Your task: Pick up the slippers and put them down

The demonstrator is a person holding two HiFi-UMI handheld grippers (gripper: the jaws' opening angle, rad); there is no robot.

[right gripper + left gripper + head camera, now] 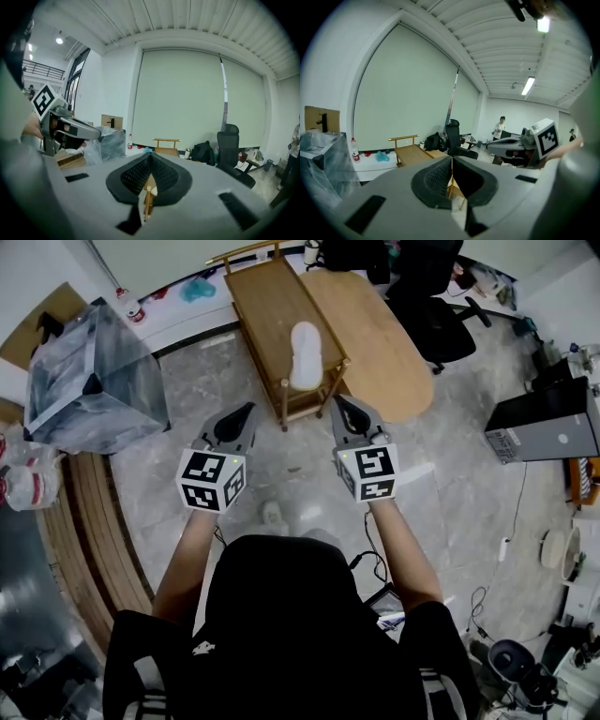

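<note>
At far left a plastic-wrapped box (89,381) stands on the floor (450,493), well clear of the work. Next to the right, the left gripper (248,410) is held out over the floor with its fingers (436,180) pressed together and nothing between them. Ahead of it and a little to its right stands a narrow wooden tabletop (267,306) with a raised rail at its far end. The white slipper (305,354) lies on this tabletop, toward the near end and close to the right-hand edge. It sits beyond both sets of fingertips and touches neither, roughly between the lines of the two grippers and nearer the right one. Its long axis runs along the length of the tabletop, away from the person; which end is the toe cannot be told. The tabletop's near edge and legs lie between the fingers and the slipper. The right gripper (339,401) hovers level with the left, its fingers (136,176) likewise closed on nothing. Further right an oval table (384,343) butts against the narrow one, then a black office chair (433,306), and at far right a computer tower (544,425) stands on the floor.
</note>
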